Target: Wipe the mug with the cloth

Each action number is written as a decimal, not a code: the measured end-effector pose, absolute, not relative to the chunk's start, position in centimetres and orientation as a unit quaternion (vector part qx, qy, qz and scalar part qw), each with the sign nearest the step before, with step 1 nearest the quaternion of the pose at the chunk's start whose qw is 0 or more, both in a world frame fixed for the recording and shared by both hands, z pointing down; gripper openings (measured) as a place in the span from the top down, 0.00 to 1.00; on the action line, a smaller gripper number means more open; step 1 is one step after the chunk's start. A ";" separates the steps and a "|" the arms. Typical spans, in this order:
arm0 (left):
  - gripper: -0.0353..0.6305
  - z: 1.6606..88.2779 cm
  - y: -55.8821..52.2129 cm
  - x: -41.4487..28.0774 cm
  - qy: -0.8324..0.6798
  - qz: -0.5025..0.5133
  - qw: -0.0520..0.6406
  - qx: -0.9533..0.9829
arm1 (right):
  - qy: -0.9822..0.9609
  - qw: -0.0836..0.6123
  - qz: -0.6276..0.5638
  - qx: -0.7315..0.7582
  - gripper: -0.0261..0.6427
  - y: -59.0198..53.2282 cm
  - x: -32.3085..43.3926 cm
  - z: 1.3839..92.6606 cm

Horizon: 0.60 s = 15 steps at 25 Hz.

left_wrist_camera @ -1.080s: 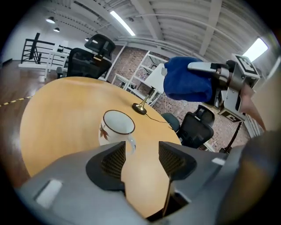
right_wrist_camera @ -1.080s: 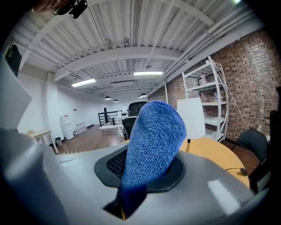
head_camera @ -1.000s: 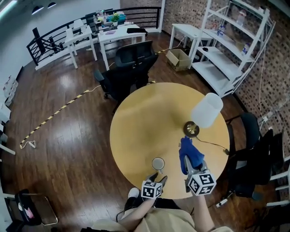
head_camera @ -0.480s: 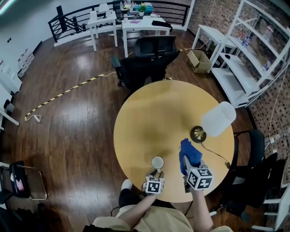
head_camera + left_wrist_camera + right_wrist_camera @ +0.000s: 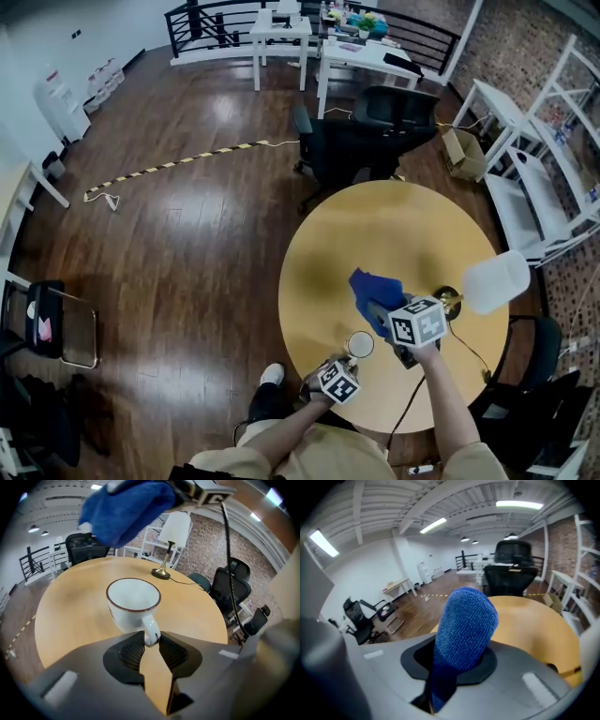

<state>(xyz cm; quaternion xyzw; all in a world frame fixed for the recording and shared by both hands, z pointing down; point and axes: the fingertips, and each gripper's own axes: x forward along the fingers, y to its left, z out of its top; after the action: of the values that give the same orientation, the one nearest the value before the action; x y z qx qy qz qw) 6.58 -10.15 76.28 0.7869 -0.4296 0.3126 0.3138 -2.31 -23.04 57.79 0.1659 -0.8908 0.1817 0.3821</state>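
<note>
The white mug [image 5: 133, 601] stood upright on the round table [image 5: 375, 225], near the edge closest to the person. The left gripper [image 5: 150, 638] had just been closing its jaws, and they pinched the mug's handle. The right gripper [image 5: 382, 311] was clamped on the blue cloth [image 5: 372, 284], held in the air just beyond the mug and clear of it. A lamp [image 5: 489, 281] stood near the table's right edge.

Bright, even light; fisheye-warped edges

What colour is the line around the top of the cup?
Dark reddish-brown, ringing the white ceramic mug; the left gripper view shows it best.
</note>
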 end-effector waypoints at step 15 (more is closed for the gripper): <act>0.86 75.5 -11.2 2.9 -0.401 0.326 0.263 0.815 | -0.641 0.736 0.206 -0.066 0.84 -14.2 -8.8 75.3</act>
<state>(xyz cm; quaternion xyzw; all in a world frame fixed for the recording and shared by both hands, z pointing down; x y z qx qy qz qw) 2.87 -11.16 75.50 0.8148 -0.4009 0.3258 0.2629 -8.82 -14.19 75.27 -0.0663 -0.6408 0.2064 0.7365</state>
